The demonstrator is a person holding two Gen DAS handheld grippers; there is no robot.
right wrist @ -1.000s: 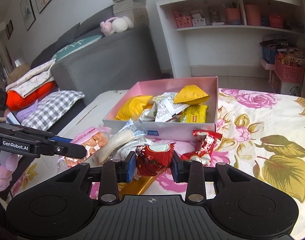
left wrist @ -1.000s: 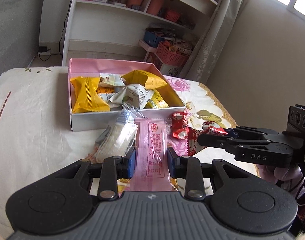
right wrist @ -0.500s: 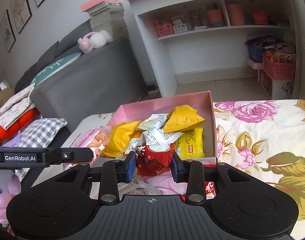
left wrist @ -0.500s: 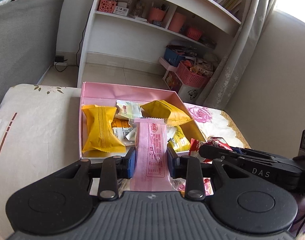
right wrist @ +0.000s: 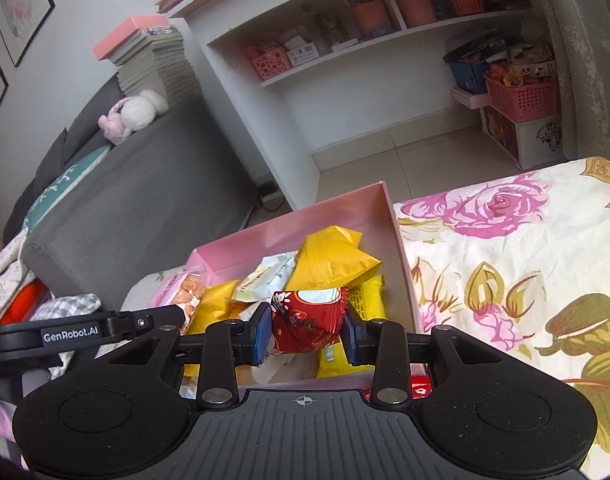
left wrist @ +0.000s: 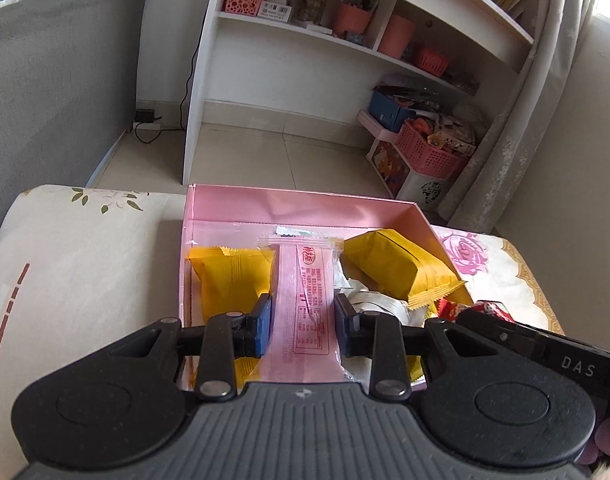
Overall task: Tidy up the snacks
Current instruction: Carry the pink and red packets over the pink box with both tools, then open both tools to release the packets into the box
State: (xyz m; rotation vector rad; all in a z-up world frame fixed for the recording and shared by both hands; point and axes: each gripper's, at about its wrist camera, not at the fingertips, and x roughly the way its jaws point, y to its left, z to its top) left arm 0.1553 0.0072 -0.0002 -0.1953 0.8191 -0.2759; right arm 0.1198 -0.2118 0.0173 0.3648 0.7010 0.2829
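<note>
- Your left claw (left wrist: 303, 322) is clamped on a long pink snack packet (left wrist: 305, 300), blue pads pressing both its sides, and holds it over the pink box (left wrist: 297, 204).
- Your right claw (right wrist: 307, 330) is clamped on a red snack packet (right wrist: 305, 318), held above the same box's near end.
- The box sits on a worktop covered by a floral cloth (right wrist: 505, 248); it holds yellow packets (left wrist: 229, 276) at the left and right and white wrappers (right wrist: 265, 280) between them.
- In the right wrist view, the left claw's packet shows biscuits through a clear face (right wrist: 189, 292).
- Another red packet (right wrist: 419, 386) lies on the cloth, just outside the box's near wall.
- Behind the worktop stand a white shelf unit (left wrist: 345, 40) and a grey sofa (right wrist: 125, 200).
</note>
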